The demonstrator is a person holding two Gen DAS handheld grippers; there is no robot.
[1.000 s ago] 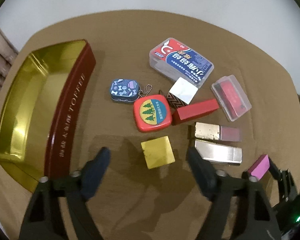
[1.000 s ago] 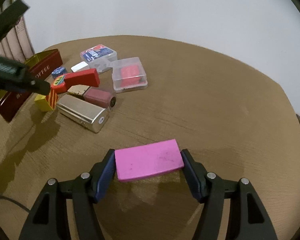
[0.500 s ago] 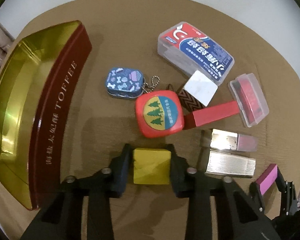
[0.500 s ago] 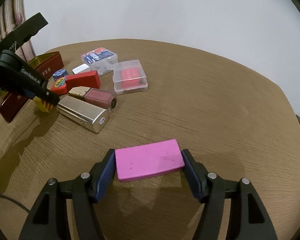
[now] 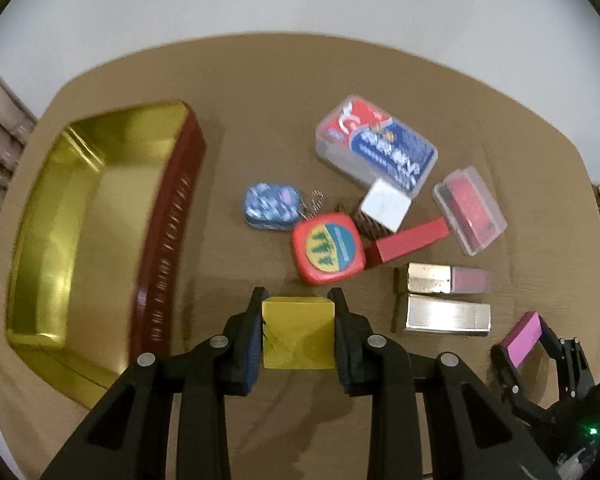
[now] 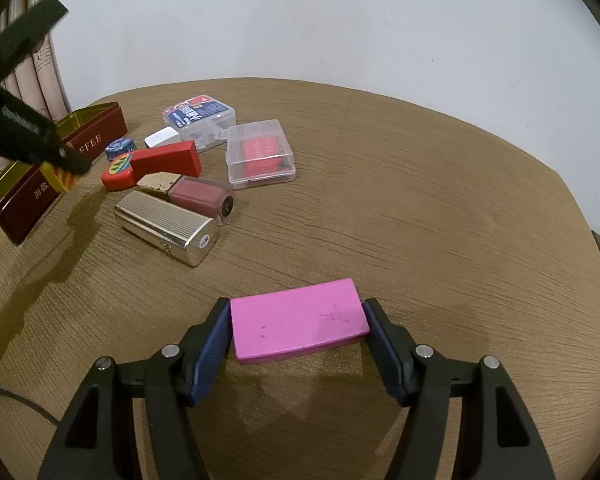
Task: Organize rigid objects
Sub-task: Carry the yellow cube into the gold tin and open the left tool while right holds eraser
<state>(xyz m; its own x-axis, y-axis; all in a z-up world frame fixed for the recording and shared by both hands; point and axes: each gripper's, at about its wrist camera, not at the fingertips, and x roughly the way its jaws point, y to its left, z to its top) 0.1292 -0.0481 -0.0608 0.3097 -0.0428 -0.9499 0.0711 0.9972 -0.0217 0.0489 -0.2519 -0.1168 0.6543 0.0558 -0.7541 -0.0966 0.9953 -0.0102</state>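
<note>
My left gripper [image 5: 298, 300] is shut on a yellow block [image 5: 298, 332] and holds it just above the brown table, pointing steeply down. An open red tin with a gold inside [image 5: 168, 240] lies to its left. In the right wrist view the left gripper [image 6: 64, 158] hangs in front of that tin [image 6: 88, 140] with the yellow block [image 6: 56, 178] under it. My right gripper [image 6: 297, 308] is shut on the ends of a flat pink block [image 6: 300, 328], held low over the near table. The left wrist view shows that pink block [image 5: 525, 338] at the lower right.
A cluster lies right of the tin: a blue patterned tin [image 5: 270, 208], a red tree-logo case [image 5: 328, 254], a white block [image 5: 384, 208], a red block [image 5: 408, 244], a clear box [image 5: 470, 210], a red-blue card box [image 5: 376, 148], a gold-capped bottle [image 5: 440, 280], a silver ribbed case [image 5: 446, 316].
My left gripper came down around the yellow block, shut on it, then rose a little with it. The right gripper and pink block stayed put.
</note>
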